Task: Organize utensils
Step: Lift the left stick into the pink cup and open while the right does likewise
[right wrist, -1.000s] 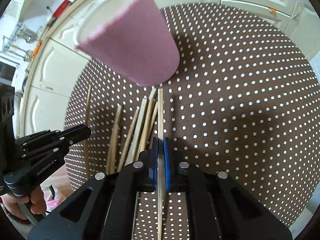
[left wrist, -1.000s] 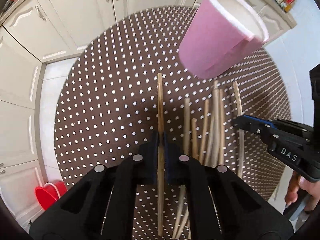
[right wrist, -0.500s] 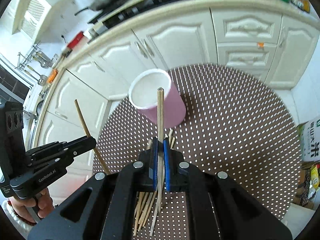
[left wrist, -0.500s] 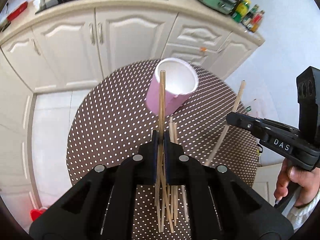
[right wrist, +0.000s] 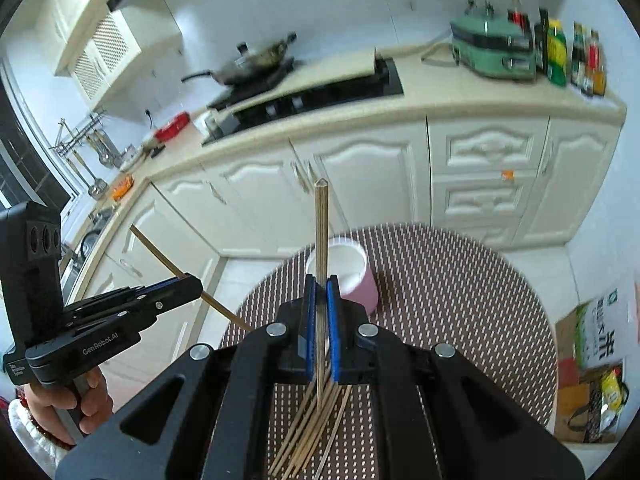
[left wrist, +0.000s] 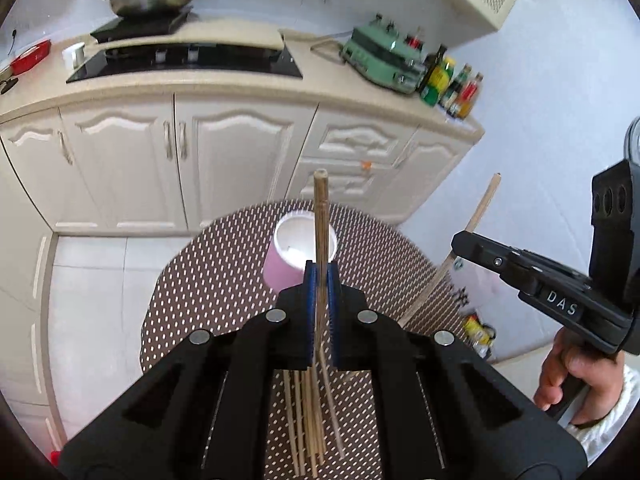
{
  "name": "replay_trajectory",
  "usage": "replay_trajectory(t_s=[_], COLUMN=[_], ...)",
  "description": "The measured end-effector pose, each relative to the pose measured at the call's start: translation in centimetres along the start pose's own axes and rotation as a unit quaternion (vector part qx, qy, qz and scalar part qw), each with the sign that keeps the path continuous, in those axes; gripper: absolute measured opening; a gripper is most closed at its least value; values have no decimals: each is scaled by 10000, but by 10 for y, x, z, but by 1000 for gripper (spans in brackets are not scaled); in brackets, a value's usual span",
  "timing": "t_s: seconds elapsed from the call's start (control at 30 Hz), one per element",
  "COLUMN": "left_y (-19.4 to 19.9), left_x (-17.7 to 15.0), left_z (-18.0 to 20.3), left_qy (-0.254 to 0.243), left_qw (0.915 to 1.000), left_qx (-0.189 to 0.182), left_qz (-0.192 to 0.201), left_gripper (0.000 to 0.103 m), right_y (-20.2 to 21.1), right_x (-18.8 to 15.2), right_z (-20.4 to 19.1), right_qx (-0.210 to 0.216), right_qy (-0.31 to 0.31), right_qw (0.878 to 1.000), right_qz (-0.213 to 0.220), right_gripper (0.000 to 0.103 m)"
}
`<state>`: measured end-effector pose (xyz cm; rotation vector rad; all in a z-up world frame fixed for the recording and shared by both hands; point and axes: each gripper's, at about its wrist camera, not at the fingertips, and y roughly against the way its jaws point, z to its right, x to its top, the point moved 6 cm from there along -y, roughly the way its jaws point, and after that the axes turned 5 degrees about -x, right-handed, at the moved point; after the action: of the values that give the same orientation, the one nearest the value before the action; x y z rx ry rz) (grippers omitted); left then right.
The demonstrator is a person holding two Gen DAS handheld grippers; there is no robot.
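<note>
Two grippers, left gripper and right gripper, each have jaws pinching one chopstick above the pink cup (more lie on the counter). A shaky tip could miss the cup.

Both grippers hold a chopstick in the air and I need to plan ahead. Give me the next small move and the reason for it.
Probably bring the left gripper forward and tip its chopstick down into the pink cup. Both grippers are shut on one stick each, lifted clear of the loose chopsticks on the dotted table, and the cup stands upright, open and seemingly empty ahead. The right gripper can follow with its chopstick.
</note>
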<state>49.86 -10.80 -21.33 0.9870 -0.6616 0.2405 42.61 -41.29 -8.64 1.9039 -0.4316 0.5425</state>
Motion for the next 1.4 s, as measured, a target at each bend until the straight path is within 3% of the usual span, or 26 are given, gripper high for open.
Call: replay_trajectory(t_s=[0.2, 0.67, 0.8, 1.0, 1.4], left_y=[18, 3, -23, -54, -73], left_x=[37, 77, 71, 44, 14], left_z=[7, 3, -4, -18, -32], left_qy=[2, 130, 116, 168, 280], left_qw=[9985, 9942, 9958, 9979, 9971], left_qx=[46, 326, 437, 552, 694], left_qz=[541, 1015, 796, 309, -131], left_gripper=[6, 6, 6, 6, 6], right_y=[5, -13, -28, -53, -76], right_x=[33, 82, 81, 60, 18], right_z=[-6, -8, -4, 10, 21], right_qx=[-17, -212, -258, -300, -200], right_qy=[135, 387, 417, 341, -53], right_qw=[9992, 9925, 9921, 9957, 9997], right_qz=[387, 1139, 1157, 803, 97], right_gripper=[5, 4, 4, 5, 5])
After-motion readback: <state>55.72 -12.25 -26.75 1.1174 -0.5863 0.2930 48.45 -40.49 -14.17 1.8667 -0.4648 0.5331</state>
